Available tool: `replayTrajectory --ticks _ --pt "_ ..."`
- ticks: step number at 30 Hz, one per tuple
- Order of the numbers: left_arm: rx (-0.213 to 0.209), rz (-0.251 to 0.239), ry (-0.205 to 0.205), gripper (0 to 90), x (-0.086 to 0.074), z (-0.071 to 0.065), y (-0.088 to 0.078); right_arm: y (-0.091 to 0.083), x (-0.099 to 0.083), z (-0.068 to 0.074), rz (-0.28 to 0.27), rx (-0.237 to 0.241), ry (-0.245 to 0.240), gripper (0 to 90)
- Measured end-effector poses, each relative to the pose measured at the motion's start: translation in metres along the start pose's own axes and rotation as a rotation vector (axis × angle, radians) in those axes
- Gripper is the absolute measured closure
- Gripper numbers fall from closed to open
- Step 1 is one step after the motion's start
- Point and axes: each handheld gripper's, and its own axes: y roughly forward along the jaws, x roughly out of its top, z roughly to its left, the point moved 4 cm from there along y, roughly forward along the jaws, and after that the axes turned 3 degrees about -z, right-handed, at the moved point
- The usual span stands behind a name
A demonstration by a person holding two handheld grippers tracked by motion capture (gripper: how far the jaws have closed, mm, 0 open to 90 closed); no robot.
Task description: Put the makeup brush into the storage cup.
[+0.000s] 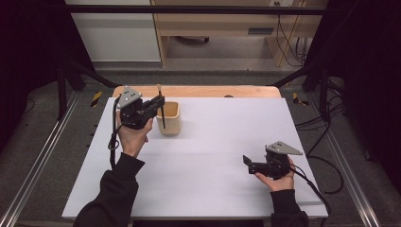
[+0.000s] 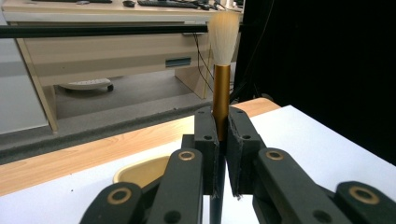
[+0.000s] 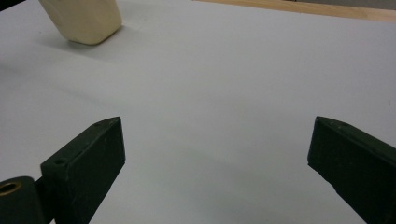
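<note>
My left tongs (image 1: 160, 101) are clamped on a brush (image 1: 161, 109), held upright over the far left part of the worktop (image 1: 213, 156). In the left gripper view the two black jaws press together on the brush's gold-coloured ferrule (image 2: 221, 100), with the pale bristle tuft (image 2: 223, 37) standing straight up above them and the dark handle running down between the jaws and out of the bottom of the picture. From the high view the handle hangs down over the pale wooden cup (image 1: 169, 118), which stands on the white worktop just to the right of my left hand (image 1: 134, 137); the lower end of the handle looks to be at or inside the cup's mouth (I cannot tell whether it touches the cup). The cup's yellowish rim (image 2: 140, 171) also shows just below and behind my left jaws.

My right tongs (image 1: 246, 161) are well apart from all this, low over the near right part of the worktop, held in my right hand (image 1: 279, 179) and pointing left. Their jaws stand wide apart with nothing between them, only bare white surface. In the right gripper view the cup (image 3: 81, 19) sits far off at the upper left, well clear of these jaws.
</note>
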Motion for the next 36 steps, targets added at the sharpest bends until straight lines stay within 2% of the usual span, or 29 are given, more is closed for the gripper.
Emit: replayTrajectory --ticks 23,36 --pt "0.045 -0.01 -0.008 83.0 0.013 0.02 0.025 0.0 0.0 -0.001 0.001 -0.005 0.006 4.0" --pt "0.072 -0.021 -0.033 83.0 0.011 0.035 0.039 0.001 -0.001 -0.001 0.002 -0.006 0.006 3.9"
